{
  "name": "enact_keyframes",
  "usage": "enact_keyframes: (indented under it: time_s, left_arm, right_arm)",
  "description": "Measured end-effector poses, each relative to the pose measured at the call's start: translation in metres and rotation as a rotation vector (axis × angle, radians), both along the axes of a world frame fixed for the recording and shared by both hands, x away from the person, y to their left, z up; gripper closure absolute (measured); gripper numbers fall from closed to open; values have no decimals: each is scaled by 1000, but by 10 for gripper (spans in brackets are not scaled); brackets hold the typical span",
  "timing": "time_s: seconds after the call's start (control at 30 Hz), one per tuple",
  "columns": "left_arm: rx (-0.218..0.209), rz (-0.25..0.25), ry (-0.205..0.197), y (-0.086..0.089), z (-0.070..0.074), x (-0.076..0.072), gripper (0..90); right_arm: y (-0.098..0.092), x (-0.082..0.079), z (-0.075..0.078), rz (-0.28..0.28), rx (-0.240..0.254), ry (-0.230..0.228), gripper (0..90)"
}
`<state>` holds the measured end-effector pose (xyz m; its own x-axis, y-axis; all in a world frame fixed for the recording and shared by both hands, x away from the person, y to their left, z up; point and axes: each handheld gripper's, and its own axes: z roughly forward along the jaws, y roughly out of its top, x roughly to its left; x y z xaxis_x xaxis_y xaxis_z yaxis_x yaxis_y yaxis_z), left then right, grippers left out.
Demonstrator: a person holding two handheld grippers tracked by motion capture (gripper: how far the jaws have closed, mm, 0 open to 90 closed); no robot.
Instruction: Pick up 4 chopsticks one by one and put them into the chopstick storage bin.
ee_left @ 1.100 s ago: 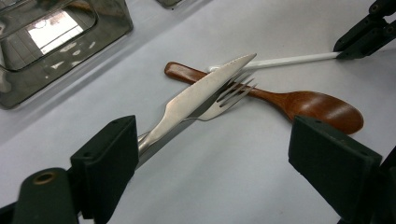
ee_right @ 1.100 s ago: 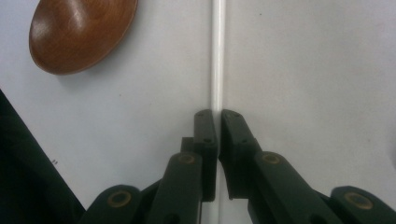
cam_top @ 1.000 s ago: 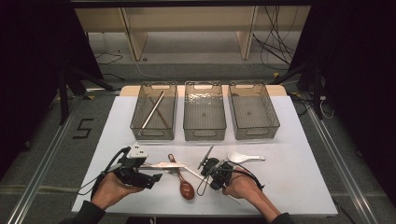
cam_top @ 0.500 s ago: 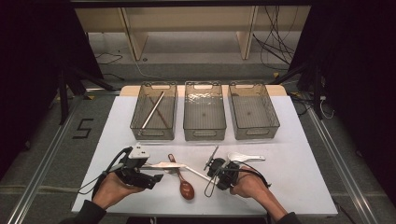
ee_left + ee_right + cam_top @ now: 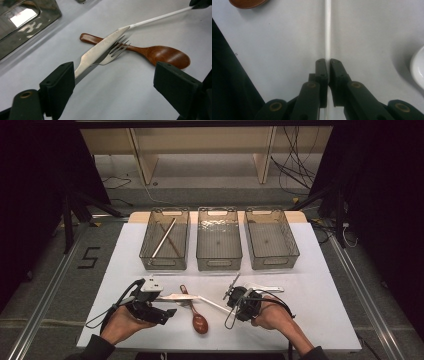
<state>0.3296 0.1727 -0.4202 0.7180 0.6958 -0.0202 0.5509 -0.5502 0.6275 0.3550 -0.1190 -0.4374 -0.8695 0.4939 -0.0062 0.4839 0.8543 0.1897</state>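
The right claw (image 5: pixel 327 65) is clenched on a thin white chopstick (image 5: pixel 327 30), which runs straight away from its tips toward the upper middle of the right gripper view. The stick's far end lies under the knife (image 5: pixel 100 51) and fork (image 5: pixel 115 51) crossing the wooden spoon (image 5: pixel 160 53) at centre frame. The left claw (image 5: pixel 113 80) hangs released nearby. Floor marking reads "5" (image 5: pixel 89 257).
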Motion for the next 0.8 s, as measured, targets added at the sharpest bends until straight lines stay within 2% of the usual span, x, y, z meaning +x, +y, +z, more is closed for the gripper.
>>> enact_keyframes:
  time_s: [0.2,0.37,0.47,0.57,0.8]
  left_arm:
    - [1,-56,4,-16,-2,0,180]
    - [8,-113,7,-38,-7,6,189]
    - [10,-161,5,-54,-9,9,207]
    - [29,-205,8,-64,-11,14,214]
    - [41,-281,30,-86,-20,30,262]
  right_arm:
    - [-2,-2,6,9,9,-7,863]
    - [-5,-3,6,28,5,-5,863]
    - [-6,-3,8,19,12,1,864]
    - [-6,-4,10,26,13,-1,863]
    - [-5,-6,14,36,21,-5,863]
